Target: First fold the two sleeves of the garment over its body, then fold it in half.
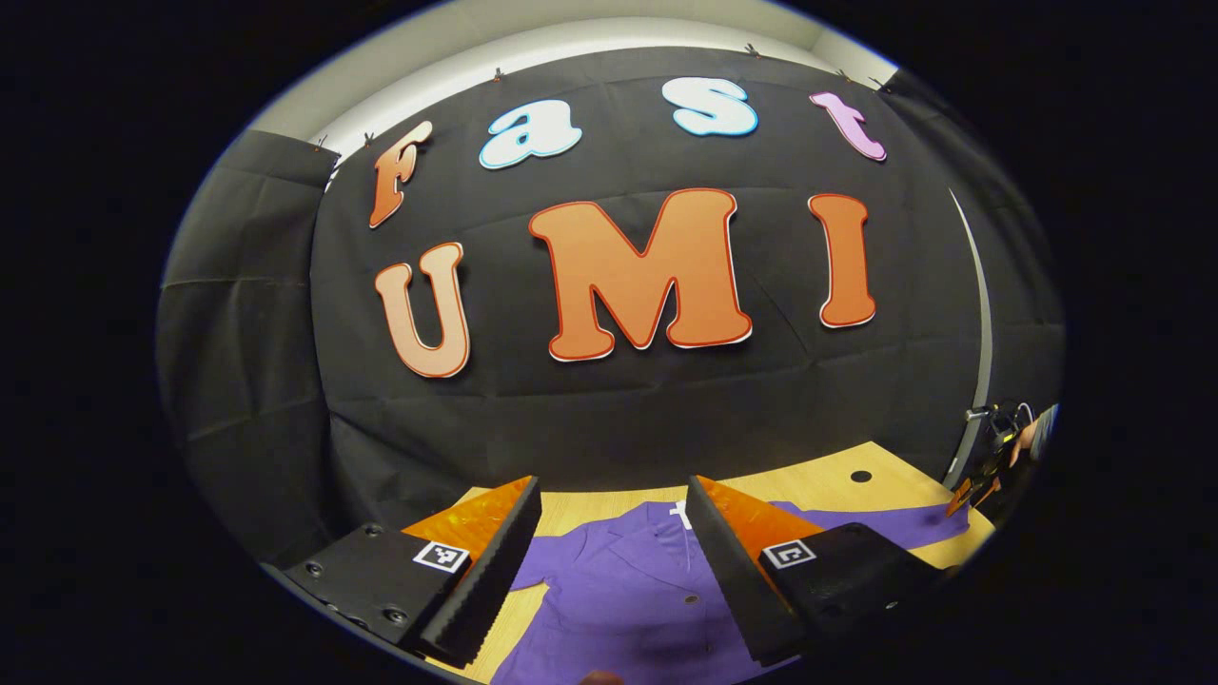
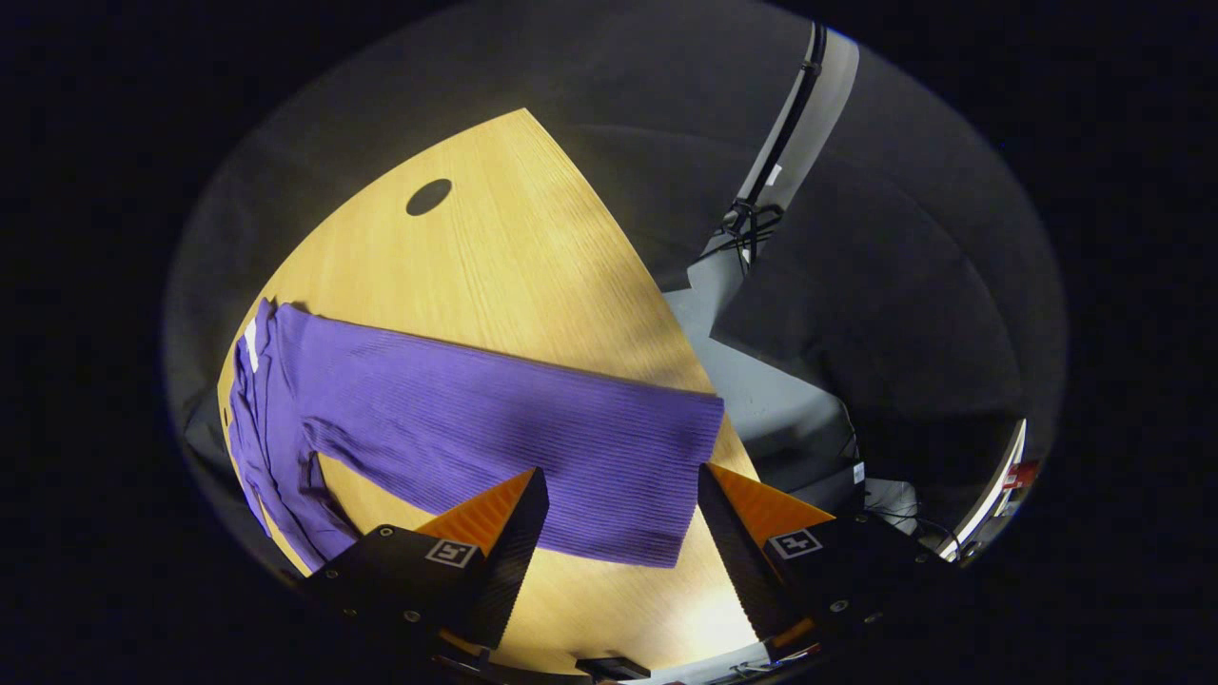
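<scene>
Your left gripper point(image 1: 614, 542): jaws wide, holding nothing | your right gripper point(image 2: 623, 533): wide, empty, over sleeve point(image 2: 533, 447) cuff at table point(image 2: 504, 257) edge | garment point(image 1: 618, 599) flat

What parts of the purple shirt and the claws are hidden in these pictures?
- Purple shirt, left gripper view: its lower body is cut off by the bottom edge, and the left claw fingers cover its sides.
- Sleeve, right gripper view: the shirt's body is squeezed at the left edge, too bunched to read.
- Right claw, far off in the left gripper view: too small to tell open or shut.
</scene>
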### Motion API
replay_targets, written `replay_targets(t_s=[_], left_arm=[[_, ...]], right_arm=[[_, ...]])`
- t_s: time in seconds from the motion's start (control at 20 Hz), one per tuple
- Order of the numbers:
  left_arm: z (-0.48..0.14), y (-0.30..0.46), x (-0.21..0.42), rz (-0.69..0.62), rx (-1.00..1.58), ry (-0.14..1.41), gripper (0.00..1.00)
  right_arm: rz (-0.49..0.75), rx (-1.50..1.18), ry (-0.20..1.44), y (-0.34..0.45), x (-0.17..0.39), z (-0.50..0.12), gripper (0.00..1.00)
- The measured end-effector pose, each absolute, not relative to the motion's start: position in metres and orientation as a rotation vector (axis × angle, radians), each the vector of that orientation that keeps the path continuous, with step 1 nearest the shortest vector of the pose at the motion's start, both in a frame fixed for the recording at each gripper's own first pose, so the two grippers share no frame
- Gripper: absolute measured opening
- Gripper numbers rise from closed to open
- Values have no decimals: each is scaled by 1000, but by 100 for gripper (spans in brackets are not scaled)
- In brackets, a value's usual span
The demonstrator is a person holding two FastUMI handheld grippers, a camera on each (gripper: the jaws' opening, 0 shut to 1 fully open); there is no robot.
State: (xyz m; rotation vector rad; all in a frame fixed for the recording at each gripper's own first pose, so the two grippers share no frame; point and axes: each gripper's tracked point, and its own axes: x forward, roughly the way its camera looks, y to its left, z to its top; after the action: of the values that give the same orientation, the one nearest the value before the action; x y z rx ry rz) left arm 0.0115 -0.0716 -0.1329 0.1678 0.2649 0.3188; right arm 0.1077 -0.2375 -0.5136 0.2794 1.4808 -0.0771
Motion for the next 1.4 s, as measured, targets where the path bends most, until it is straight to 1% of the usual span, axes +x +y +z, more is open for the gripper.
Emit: replay_targets(t_s=[0.25,0.35,0.65,0.75,0.8,0.85,0.9,0.95,1.0,1.05,1.1,1.15,1.2,1.4], left_arm=[[-136,-80,11,328,179,276,96],[-135,-83,11,329,189,278,96],[-140,-96,15,316,195,281,96],[-141,-103,17,307,186,281,96],[-139,-105,17,302,190,278,96],[-137,-107,15,300,198,271,100],[-134,-106,14,299,205,264,100],[-134,-104,13,301,208,260,100],[-133,-103,11,304,207,260,96],[-134,-102,9,306,202,260,100],[-134,-102,7,307,196,264,100],[-137,-100,5,306,192,265,96],[-136,-98,4,302,192,268,96],[-137,-90,1,278,187,264,96]], right_arm=[[-81,273,1506,-238,107,-529,94],[-77,230,1508,-240,108,-532,94],[-96,208,1499,-242,111,-534,87],[-120,224,1493,-247,111,-534,78],[-124,236,1489,-249,112,-533,66],[-131,237,1488,-252,111,-535,58],[-132,256,1483,-253,111,-535,43],[-151,281,1478,-253,111,-536,35],[-173,317,1476,-254,111,-535,20],[-171,365,1477,-247,110,-535,12],[-161,389,1476,-244,110,-534,8],[-156,390,1468,-244,109,-531,7],[-152,391,1454,-243,111,-527,5],[-137,391,1397,-235,116,-501,4]])
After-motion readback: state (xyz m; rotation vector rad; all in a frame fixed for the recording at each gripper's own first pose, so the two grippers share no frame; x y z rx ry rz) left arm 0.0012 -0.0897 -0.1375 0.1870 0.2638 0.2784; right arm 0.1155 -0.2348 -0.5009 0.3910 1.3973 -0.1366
